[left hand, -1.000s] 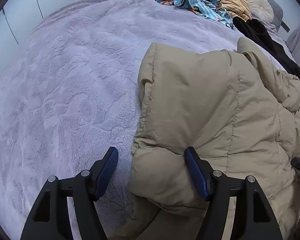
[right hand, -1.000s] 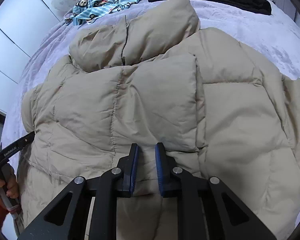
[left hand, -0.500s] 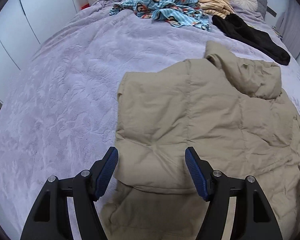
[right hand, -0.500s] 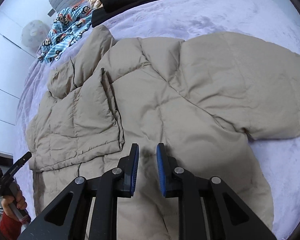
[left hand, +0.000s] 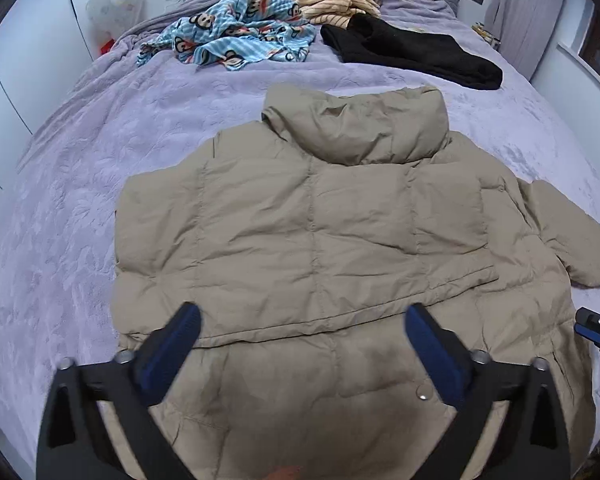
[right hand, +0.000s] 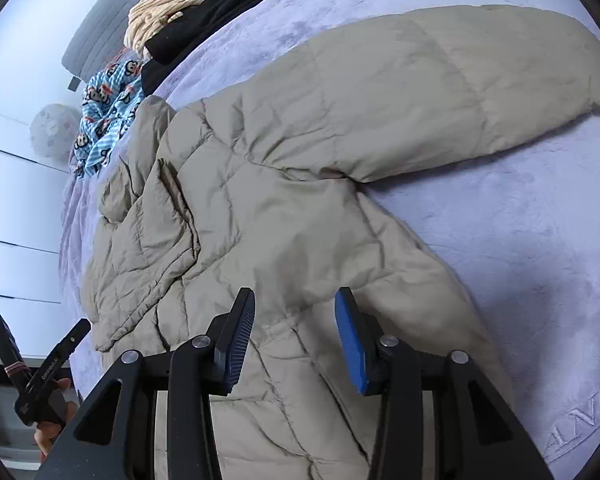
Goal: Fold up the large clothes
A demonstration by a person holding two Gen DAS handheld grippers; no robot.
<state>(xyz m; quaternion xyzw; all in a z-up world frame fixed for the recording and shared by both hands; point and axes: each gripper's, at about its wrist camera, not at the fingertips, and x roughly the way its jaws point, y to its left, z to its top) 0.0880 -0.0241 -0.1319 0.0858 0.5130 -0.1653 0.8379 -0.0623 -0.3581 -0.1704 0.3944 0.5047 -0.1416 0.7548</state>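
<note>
A: What is on the left?
B: The left gripper [left hand: 300,344] hangs above the coat [left hand: 308,240], jaws spreading wide, nothing between them.
A: Where does the coat lie?
B: Flat on the bed [left hand: 68,208], collar toward the pillows, one sleeve [right hand: 440,92] stretched out to the right.
A: And the right gripper [right hand: 296,332]?
B: Over the coat's lower edge, jaws opening, pads clear of the fabric.

Beige puffer jacket [left hand: 320,220] lies partly folded on bed.
</note>
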